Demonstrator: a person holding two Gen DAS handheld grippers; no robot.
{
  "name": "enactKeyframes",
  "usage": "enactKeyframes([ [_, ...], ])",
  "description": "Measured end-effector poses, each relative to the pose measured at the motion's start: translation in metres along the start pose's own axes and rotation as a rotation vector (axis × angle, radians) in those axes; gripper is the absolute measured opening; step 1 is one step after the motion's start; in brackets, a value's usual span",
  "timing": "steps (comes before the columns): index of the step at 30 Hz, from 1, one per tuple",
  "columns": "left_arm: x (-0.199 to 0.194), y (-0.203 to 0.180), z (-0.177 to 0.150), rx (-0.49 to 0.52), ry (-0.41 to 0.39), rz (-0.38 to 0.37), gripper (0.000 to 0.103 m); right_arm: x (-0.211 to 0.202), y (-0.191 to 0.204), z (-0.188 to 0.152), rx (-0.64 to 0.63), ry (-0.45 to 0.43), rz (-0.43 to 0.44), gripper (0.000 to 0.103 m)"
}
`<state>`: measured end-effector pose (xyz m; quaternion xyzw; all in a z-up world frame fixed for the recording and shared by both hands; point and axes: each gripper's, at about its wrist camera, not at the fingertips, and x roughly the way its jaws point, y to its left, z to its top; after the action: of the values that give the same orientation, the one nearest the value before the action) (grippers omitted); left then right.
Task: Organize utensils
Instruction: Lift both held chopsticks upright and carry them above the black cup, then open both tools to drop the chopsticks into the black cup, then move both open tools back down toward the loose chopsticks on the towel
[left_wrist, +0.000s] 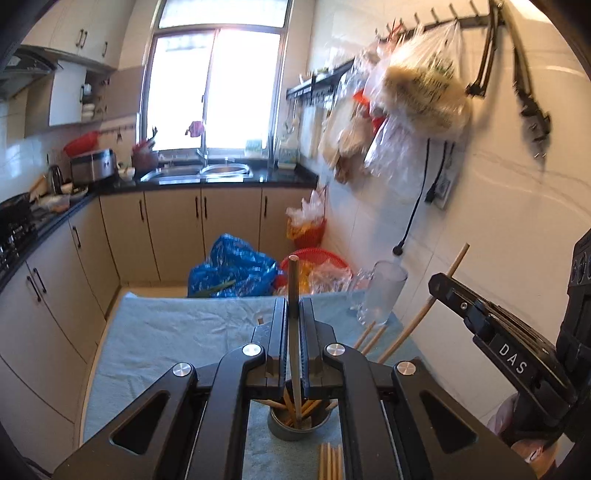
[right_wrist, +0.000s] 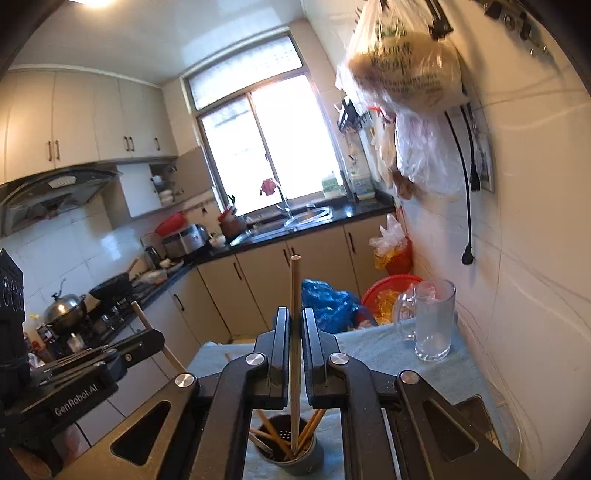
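Below both grippers stood the holder (right_wrist: 290, 448) — the left gripper (left_wrist: 294, 306) and right gripper (right_wrist: 295, 317) each clamped one chopstick (right_wrist: 294, 354) upright, best lowered plumb into it before release.

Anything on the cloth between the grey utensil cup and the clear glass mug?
Yes. In the left wrist view, loose wooden chopsticks lie on the blue cloth between the grey metal utensil cup and the clear glass mug.
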<state>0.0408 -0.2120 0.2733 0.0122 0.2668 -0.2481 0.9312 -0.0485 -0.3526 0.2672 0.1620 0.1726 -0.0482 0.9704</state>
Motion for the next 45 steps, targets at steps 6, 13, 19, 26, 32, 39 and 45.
enactKeyframes([
  [6,0.046,0.005,-0.022,-0.001,0.112,0.012,0.005,0.05,-0.017,-0.024,0.023,0.127,-0.021,0.007],
  [13,0.04,0.009,-0.03,-0.001,0.101,0.01,0.022,0.076,-0.034,-0.043,0.074,0.206,-0.025,0.009],
  [19,0.007,0.007,-0.034,0.003,0.042,0.016,0.041,0.068,-0.036,-0.04,0.072,0.191,-0.028,0.036],
  [26,-0.05,0.013,-0.056,-0.008,0.006,0.035,0.047,0.024,-0.032,-0.036,0.049,0.162,-0.031,0.044],
  [32,-0.104,0.024,-0.088,-0.032,-0.007,0.095,0.054,-0.039,-0.03,-0.048,-0.01,0.157,-0.05,0.056],
  [39,-0.165,0.019,-0.145,-0.016,0.004,0.188,0.061,-0.125,-0.032,-0.082,-0.058,0.179,-0.08,0.062],
  [45,-0.207,0.005,-0.19,0.045,-0.023,0.234,0.068,-0.2,-0.03,-0.111,-0.166,0.179,-0.144,0.067],
])
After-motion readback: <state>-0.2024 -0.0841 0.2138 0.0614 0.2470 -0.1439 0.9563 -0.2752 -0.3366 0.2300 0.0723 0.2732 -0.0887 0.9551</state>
